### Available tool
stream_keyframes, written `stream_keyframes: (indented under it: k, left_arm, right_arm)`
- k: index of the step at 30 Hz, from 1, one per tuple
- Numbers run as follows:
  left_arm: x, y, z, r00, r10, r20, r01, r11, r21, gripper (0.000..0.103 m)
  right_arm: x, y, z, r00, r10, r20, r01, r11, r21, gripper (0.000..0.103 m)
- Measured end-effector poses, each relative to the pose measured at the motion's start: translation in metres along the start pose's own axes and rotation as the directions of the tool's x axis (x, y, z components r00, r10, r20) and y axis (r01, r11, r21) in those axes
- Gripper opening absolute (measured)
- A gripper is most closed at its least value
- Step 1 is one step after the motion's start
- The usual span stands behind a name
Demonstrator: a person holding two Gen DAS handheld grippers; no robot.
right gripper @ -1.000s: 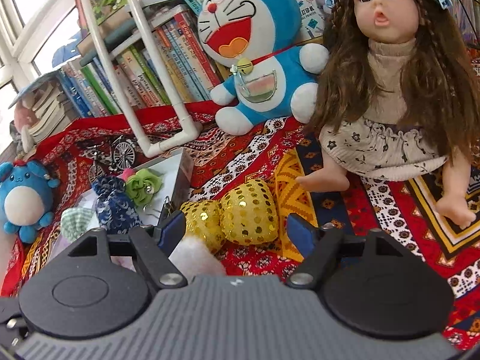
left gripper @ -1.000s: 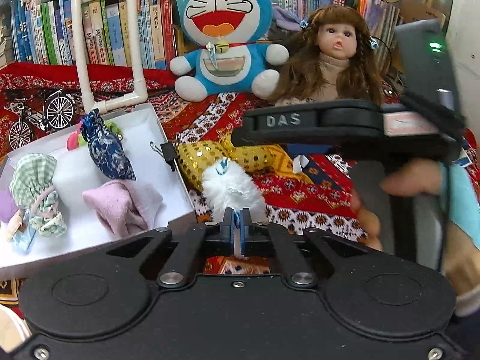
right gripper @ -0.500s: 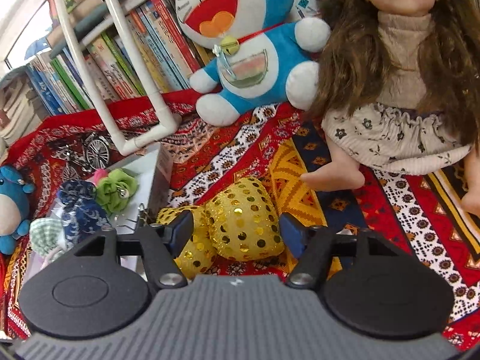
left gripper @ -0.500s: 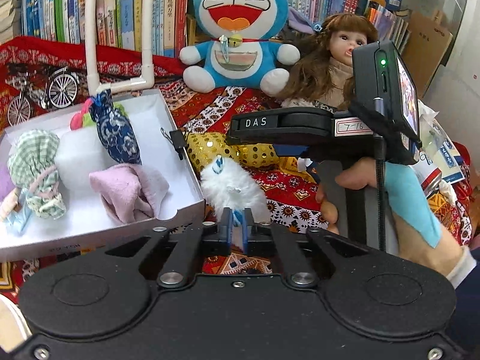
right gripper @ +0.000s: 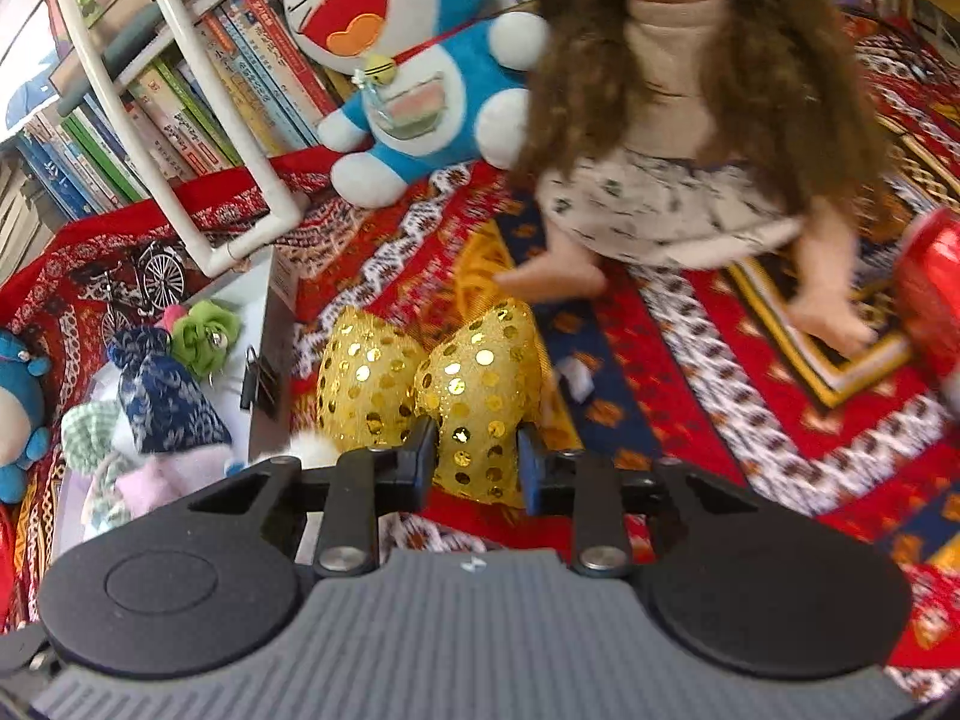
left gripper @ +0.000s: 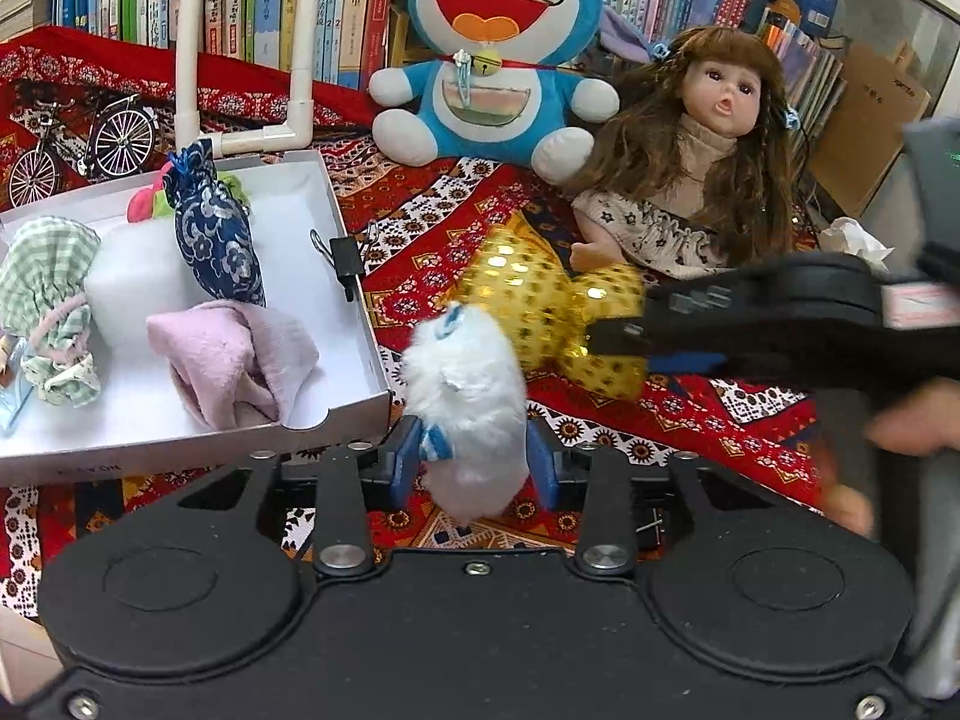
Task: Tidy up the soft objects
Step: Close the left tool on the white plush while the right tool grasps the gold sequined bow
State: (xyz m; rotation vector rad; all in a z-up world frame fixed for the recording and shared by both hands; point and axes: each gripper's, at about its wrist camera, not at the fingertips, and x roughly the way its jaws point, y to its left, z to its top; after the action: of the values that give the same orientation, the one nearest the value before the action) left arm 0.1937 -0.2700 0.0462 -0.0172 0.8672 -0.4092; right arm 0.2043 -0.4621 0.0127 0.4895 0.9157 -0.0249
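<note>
I see open patterned cloth (right gripper: 750, 396) right of the gold sequin cushion (right gripper: 474, 396), as far as the doll's (right gripper: 690, 138) legs. On my left the white box (left gripper: 354, 300) wall and its binder clip (left gripper: 345, 258) crowd the white furry toy (left gripper: 468, 402). The Doraemon plush (left gripper: 492, 60) and white pipe frame (left gripper: 300, 48) block the back.

We see both views evenly and brightly lit, with strong barrel bending at the edges. Daylight blows out the upper left corner of the right wrist view, where the doll (right gripper: 678, 120) is smeared by motion blur. In the left wrist view the right gripper (left gripper: 624, 339) is blurred.
</note>
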Motion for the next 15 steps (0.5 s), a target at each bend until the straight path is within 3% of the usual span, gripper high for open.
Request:
stream_keyframes:
  k: [3, 4, 5, 6, 13, 14, 15]
  left_arm:
    - [0.006, 0.001, -0.001, 1.0, 0.013, 0.005, -0.013, 1.0, -0.013, 0.035]
    - [0.008, 0.001, -0.001, 1.0, 0.011, 0.005, -0.011, 1.0, -0.017, 0.035]
    - [0.009, 0.001, -0.001, 1.0, 0.012, 0.006, -0.012, 1.0, -0.023, 0.034]
    - [0.01, 0.001, -0.001, 1.0, 0.012, 0.01, -0.011, 1.0, -0.025, 0.033]
    - [0.002, -0.005, -0.002, 0.999, 0.015, 0.029, -0.015, 1.0, 0.016, 0.026]
    - [-0.001, -0.006, -0.002, 0.999, 0.011, 0.032, -0.012, 1.0, 0.022, 0.024]
    - [-0.004, -0.006, -0.002, 0.999, 0.009, 0.038, -0.01, 1.0, 0.029, 0.022]
  right_arm:
    - [-0.011, -0.006, -0.003, 0.999, -0.024, 0.028, 0.025, 0.999, -0.02, 0.045]
    - [-0.013, -0.008, -0.004, 0.998, -0.022, 0.053, 0.023, 0.999, -0.023, 0.051]
    - [-0.014, -0.01, -0.004, 0.997, -0.018, 0.072, 0.02, 1.0, -0.023, 0.064]
    - [-0.013, -0.011, -0.003, 0.996, -0.015, 0.084, 0.016, 1.0, -0.012, 0.066]
    - [0.014, -0.013, 0.0, 0.994, -0.042, 0.1, 0.039, 0.999, 0.028, 0.07]
    - [0.016, -0.014, -0.001, 0.994, -0.044, 0.096, 0.041, 0.999, 0.036, 0.069]
    - [0.018, -0.015, -0.002, 0.994, -0.044, 0.095, 0.04, 0.998, 0.045, 0.06]
